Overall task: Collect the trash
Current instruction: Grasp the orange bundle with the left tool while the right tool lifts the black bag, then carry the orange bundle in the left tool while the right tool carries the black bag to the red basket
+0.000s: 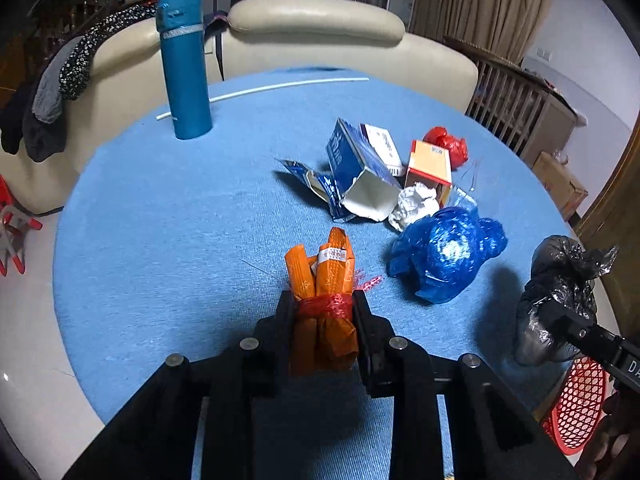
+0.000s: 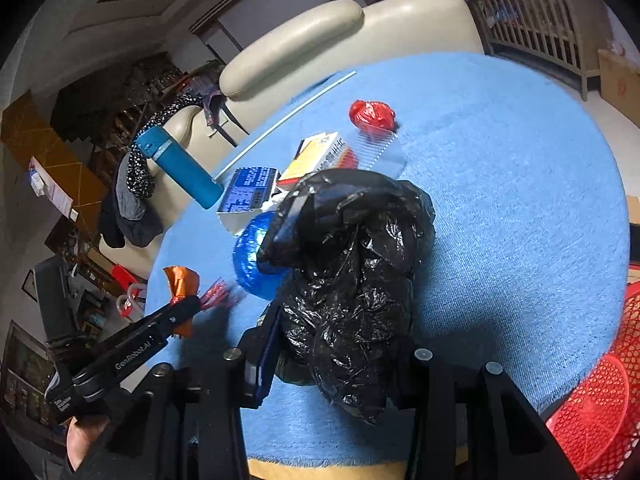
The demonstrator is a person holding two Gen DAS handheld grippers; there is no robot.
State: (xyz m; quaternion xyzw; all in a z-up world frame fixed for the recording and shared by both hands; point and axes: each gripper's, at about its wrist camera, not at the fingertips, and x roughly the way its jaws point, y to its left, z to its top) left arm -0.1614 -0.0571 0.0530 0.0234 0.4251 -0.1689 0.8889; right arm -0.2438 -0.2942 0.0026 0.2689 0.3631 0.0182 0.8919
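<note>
The left gripper [image 1: 324, 312] had its jaws closed on an orange bundle [image 1: 326, 276], squeezing it at the red netting tied round its middle, above the near part of the blue tablecloth [image 1: 168, 216]. The right gripper [image 2: 340, 344] was clamped round a crumpled black bag [image 2: 356, 280], held up near the tablecloth's near edge, close to the red basket [image 2: 592, 412] that stood just off it.

Farther in on the tablecloth lay the rest: a blue bag [image 1: 444, 256], crumpled white paper [image 1: 414, 204], an open blue carton [image 1: 360, 172], an orange and white box [image 1: 430, 164] and a red bag [image 1: 446, 144] at the far side of the pile. A blue bottle [image 1: 184, 68] stood apart from it.

Everything there looked light. The bags seemed soft and slippery, best pinched at a bunched fold; the carton seemed stiff but crushable, best taken by a wall at its open end.
</note>
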